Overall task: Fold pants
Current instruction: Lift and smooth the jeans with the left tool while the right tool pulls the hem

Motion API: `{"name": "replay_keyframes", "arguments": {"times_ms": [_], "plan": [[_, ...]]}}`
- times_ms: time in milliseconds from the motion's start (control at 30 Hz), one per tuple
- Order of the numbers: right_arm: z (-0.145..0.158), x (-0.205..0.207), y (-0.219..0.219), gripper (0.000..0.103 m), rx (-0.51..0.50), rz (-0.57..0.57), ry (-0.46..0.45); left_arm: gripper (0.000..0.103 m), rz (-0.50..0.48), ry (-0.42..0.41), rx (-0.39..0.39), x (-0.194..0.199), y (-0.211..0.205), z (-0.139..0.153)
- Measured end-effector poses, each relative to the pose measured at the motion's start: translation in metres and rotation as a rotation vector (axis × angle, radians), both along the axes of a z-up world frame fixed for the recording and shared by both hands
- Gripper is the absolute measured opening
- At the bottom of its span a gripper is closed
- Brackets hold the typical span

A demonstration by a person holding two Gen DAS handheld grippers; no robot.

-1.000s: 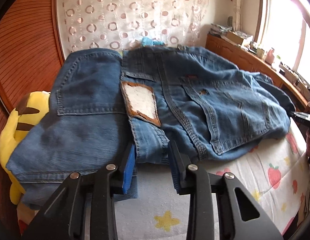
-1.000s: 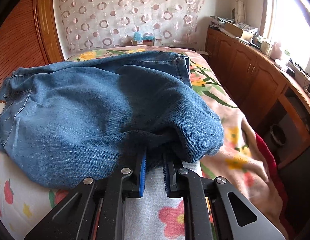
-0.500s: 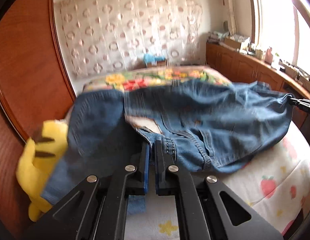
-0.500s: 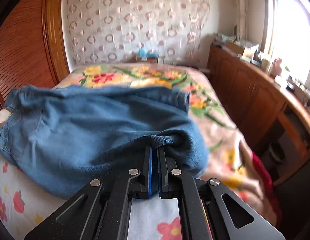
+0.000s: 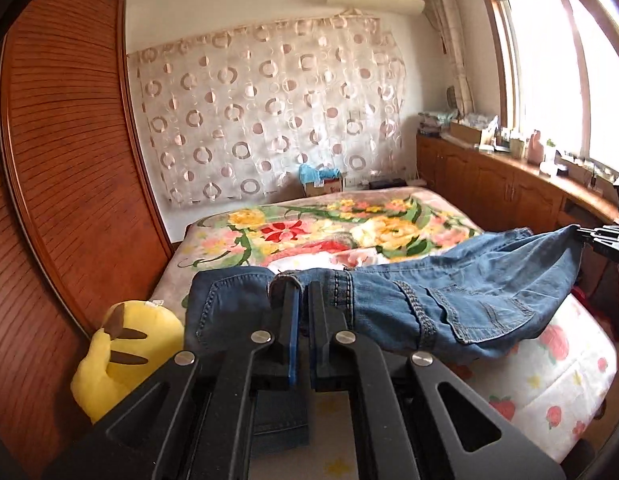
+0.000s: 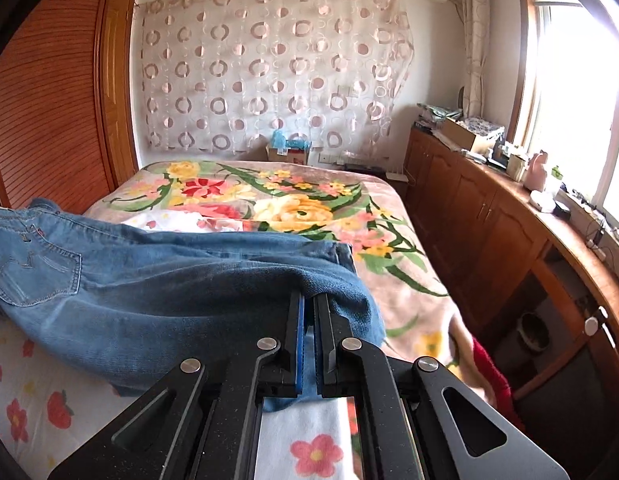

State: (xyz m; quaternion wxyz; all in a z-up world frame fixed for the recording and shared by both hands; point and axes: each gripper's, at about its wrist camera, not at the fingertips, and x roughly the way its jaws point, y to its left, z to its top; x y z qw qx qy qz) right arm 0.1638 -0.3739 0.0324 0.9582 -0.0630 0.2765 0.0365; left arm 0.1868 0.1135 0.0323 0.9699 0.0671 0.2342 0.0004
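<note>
The blue denim pants hang stretched between my two grippers above the bed. My left gripper is shut on the waistband end, with a fold of denim pinched between its blue pads. My right gripper is shut on the leg end of the pants, where the cloth bunches over its fingers. The right gripper also shows at the far right of the left wrist view, holding the raised leg end. The seat with its back pocket droops toward the bed.
The bed carries a floral blanket and a white sheet with a strawberry print. A yellow plush toy lies at the left by the wooden wardrobe. Wooden cabinets with clutter line the right wall under the window.
Both grippers closed on the pants and lifted them off the bed. The pants now hang stretched between them, and the floral blanket behind has come into view.
</note>
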Motion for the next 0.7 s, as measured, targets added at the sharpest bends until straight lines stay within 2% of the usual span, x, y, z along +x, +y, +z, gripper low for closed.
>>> {"name": "replay_keyframes", "arguments": {"times_ms": [100, 200, 367, 567, 667, 700], "plan": [[-0.029, 0.014, 0.002, 0.003, -0.014, 0.003, 0.093, 0.005, 0.015, 0.058, 0.016, 0.008, 0.004, -0.021], [-0.062, 0.021, -0.006, 0.003, 0.053, 0.012, 0.185, 0.005, 0.014, 0.106, 0.006, 0.008, 0.009, -0.042], [-0.092, 0.026, -0.023, 0.003, 0.184, -0.003, 0.247, 0.005, 0.006, 0.132, 0.021, 0.002, 0.0, -0.062], [-0.072, 0.047, -0.025, 0.003, 0.221, 0.002, 0.199, 0.005, 0.021, 0.161, -0.006, 0.0, 0.005, -0.078], [-0.067, 0.049, -0.017, 0.004, 0.21, 0.021, 0.222, 0.005, 0.022, 0.172, -0.017, -0.003, 0.007, -0.086], [-0.068, 0.048, -0.014, 0.007, 0.194, 0.025, 0.236, 0.005, 0.022, 0.174, -0.022, -0.004, 0.007, -0.089]]}}
